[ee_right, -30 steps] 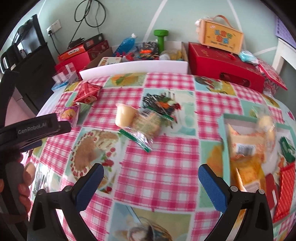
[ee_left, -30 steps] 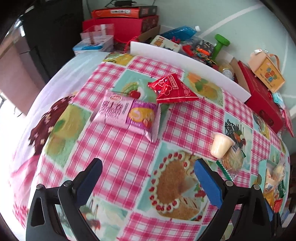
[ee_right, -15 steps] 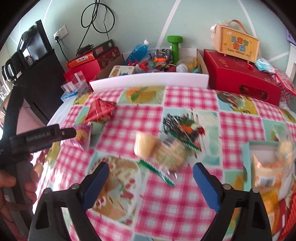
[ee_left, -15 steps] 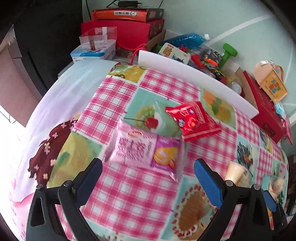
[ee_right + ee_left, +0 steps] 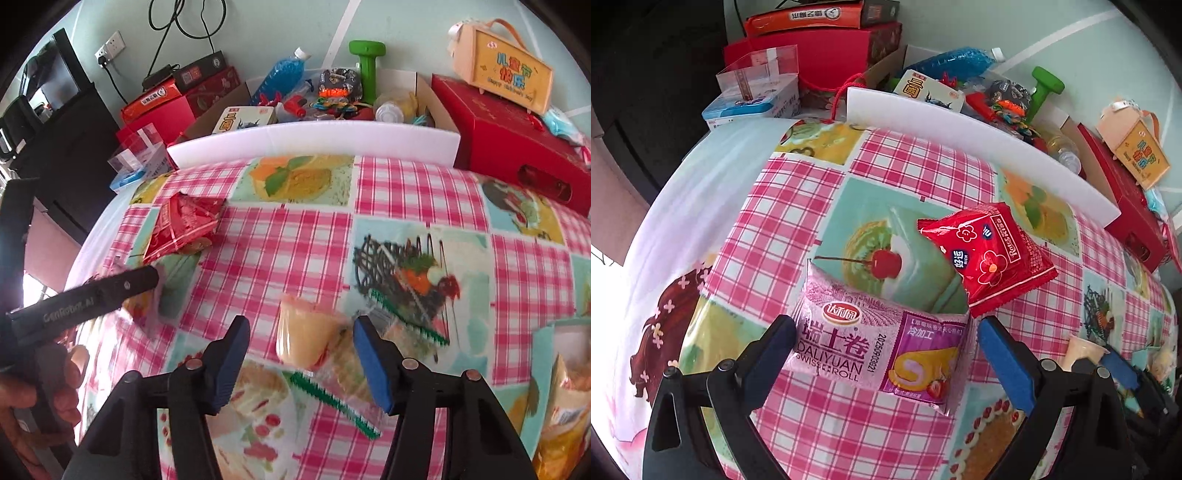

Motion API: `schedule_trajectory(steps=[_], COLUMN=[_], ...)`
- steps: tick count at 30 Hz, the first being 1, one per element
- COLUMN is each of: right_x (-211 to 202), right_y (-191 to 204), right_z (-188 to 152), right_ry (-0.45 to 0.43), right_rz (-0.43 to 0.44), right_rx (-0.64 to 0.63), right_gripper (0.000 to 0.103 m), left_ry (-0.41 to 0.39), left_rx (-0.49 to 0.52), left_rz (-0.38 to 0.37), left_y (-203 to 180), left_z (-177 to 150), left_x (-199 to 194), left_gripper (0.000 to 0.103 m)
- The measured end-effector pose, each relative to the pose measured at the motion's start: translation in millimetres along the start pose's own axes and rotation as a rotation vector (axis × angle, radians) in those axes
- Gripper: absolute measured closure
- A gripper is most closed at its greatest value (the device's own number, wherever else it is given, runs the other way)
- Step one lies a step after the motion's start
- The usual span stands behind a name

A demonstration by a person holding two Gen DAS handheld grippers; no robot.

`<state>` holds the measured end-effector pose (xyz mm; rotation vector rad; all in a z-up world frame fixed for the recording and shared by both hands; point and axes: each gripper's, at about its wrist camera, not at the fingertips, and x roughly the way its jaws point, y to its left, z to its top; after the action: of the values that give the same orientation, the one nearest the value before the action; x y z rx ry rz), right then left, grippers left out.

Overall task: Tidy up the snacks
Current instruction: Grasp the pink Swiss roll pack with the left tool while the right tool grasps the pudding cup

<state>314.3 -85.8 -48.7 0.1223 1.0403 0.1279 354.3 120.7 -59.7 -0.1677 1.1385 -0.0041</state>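
Standing at a table covered in a pink checked tablecloth (image 5: 798,206) printed with cakes and desserts, a person works with a handheld gripper in each hand. The left gripper (image 5: 886,332) points steeply down with its jaws spread wide on either side of a pink Swiss roll packet (image 5: 879,347) lying flat on the cloth. The blue pads (image 5: 1004,362) sit at the packet's two ends; whether they touch it I cannot tell, and nothing looks squeezed, so the claw reads as released. Just beyond the packet, touching its far right corner, lies a red snack packet (image 5: 986,258).

The right gripper (image 5: 299,347) hovers further right over the same table, and its jaws have just been closing. Between them sits a small yellow jelly cup (image 5: 306,339), beside a clear biscuit bag (image 5: 354,369) with a green strip. A gap shows between the left pad (image 5: 232,354) and the cup, and the picture is blurred there, so the cup is bracketed but not visibly clenched. At the left edge of the right wrist view, a hand (image 5: 40,402) holds the other gripper's black handle.

A white foam board (image 5: 314,140) stands along the far edge of the table. Behind it are red boxes (image 5: 517,144), a blue bottle (image 5: 280,74) and a green dumbbell (image 5: 367,62).
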Motion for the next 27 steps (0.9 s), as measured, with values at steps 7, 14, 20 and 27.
schedule_trajectory(steps=[7, 14, 20, 27], right_x=[11.3, 16.5, 12.3, 8.4], right_y=[4.4, 6.2, 4.5, 2.9], right_z=[8.6, 6.2, 2.7, -2.7], right_ry=[0.024, 0.037, 0.033, 0.041], right_rz=[-0.016, 0.006, 0.011, 0.020], right_rx=[-0.024, -0.025, -0.029, -0.022], right_gripper=[0.052, 0.053, 0.053, 0.053], left_ry=[-0.012, -0.028, -0.039, -0.030], left_rx=[0.049, 0.094, 0.109, 0.120], left_rz=[0.042, 0.083, 0.108, 0.145], left_y=[-8.8, -10.3, -8.6, -4.6], left_z=[1.1, 0.5, -1.0, -0.2], left_x=[5.9, 9.3, 9.9, 13.1], left_gripper=[0.004, 0.004, 0.004, 0.004])
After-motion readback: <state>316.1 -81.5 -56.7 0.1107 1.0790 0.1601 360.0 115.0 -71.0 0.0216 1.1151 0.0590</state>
